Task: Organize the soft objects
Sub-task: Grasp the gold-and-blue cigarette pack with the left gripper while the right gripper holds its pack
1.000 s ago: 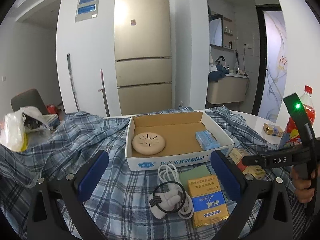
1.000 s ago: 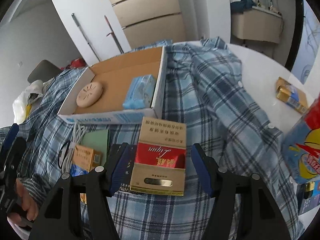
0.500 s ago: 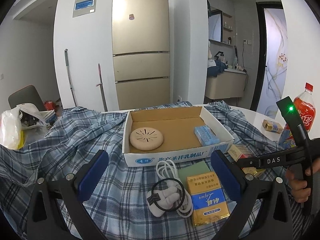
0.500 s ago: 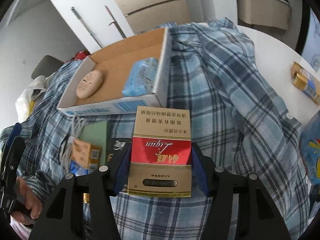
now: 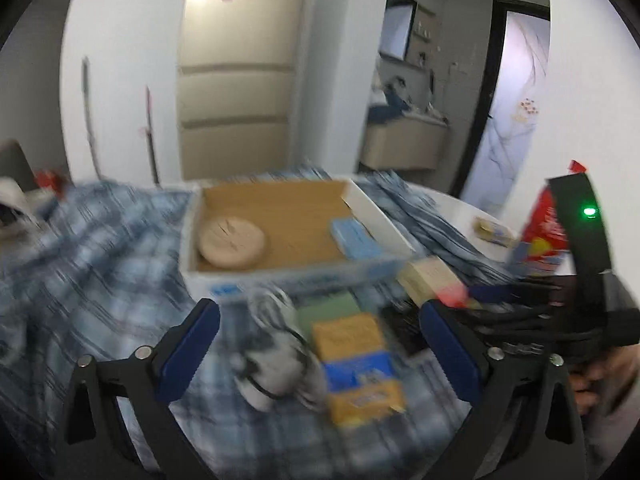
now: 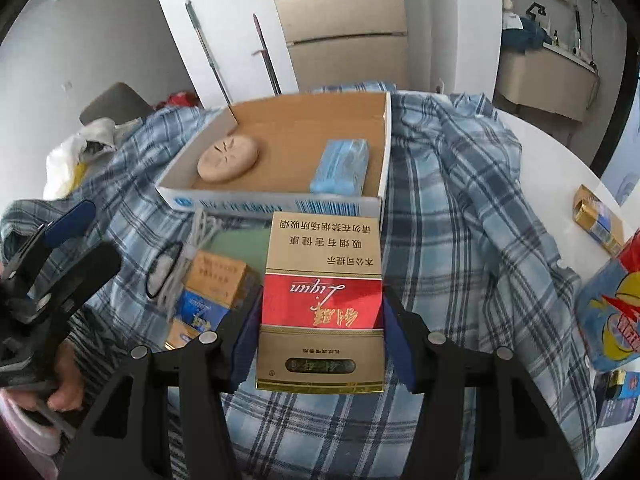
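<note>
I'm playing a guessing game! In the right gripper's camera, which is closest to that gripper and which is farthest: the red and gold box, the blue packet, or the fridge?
1. Red and gold box: clamped in the right gripper.
2. Blue packet: inside the cardboard tray, right side.
3. Fridge: against the back wall.

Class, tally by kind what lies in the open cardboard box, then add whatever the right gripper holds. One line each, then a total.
In the cardboard box:
Round beige disc: 1
Blue soft pack: 1
In the jaws of the right gripper:
Red-and-gold pack: 1
Total: 3
</note>
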The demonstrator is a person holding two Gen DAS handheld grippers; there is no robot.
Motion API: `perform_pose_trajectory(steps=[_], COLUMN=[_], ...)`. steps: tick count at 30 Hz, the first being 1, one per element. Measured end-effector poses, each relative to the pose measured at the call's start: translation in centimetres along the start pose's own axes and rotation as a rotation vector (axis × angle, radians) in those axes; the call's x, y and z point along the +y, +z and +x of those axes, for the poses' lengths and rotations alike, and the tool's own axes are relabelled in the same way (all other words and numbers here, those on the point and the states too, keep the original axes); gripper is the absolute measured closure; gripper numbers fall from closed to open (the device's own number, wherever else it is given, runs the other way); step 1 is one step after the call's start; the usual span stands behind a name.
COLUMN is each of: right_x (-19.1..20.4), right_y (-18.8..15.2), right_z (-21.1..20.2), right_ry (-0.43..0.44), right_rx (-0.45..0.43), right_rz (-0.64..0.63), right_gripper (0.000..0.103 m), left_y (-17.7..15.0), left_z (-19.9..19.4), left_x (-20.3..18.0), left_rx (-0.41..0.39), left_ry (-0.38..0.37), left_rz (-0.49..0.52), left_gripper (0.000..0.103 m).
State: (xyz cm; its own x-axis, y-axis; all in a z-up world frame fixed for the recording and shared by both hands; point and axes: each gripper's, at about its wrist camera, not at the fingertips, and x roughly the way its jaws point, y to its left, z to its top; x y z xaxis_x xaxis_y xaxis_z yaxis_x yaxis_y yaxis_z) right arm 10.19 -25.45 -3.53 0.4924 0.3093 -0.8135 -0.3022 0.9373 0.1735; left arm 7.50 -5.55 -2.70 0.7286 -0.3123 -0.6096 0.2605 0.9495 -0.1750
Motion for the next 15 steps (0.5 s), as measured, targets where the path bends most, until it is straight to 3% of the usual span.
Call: perform_pose_trajectory(steps=[4, 9, 13, 15], right_x=[-0.6, -1.8, -1.8, -1.7], right_y=[0.1, -0.1, -0.1, -0.1], right_z=[0.3, 0.3, 0.4, 0.5], right_ry=[-0.023, -0.015, -0.027, -0.034], right_rx=[-0.014, -0.005, -0.005, -0.005], right_rz=[0.03, 0.071, 0.068, 0.062], right_gripper=[0.048, 0.047, 0.047, 0.047], left_y=[-0.3, -0.4, -0.6, -0.6], left_z=[1.1, 3.0, 4.7, 5.5], left_x=[-1.6, -1.8, -1.4, -1.0], left_rx=[0.097, 0.238, 0.31, 0.335], left_ry=[-0.037, -0.18, -0.205, -0.18], left_rz=[0.062, 0.001, -0.074, -0.095], left_gripper=[0.033, 0.036, 0.036, 0.036])
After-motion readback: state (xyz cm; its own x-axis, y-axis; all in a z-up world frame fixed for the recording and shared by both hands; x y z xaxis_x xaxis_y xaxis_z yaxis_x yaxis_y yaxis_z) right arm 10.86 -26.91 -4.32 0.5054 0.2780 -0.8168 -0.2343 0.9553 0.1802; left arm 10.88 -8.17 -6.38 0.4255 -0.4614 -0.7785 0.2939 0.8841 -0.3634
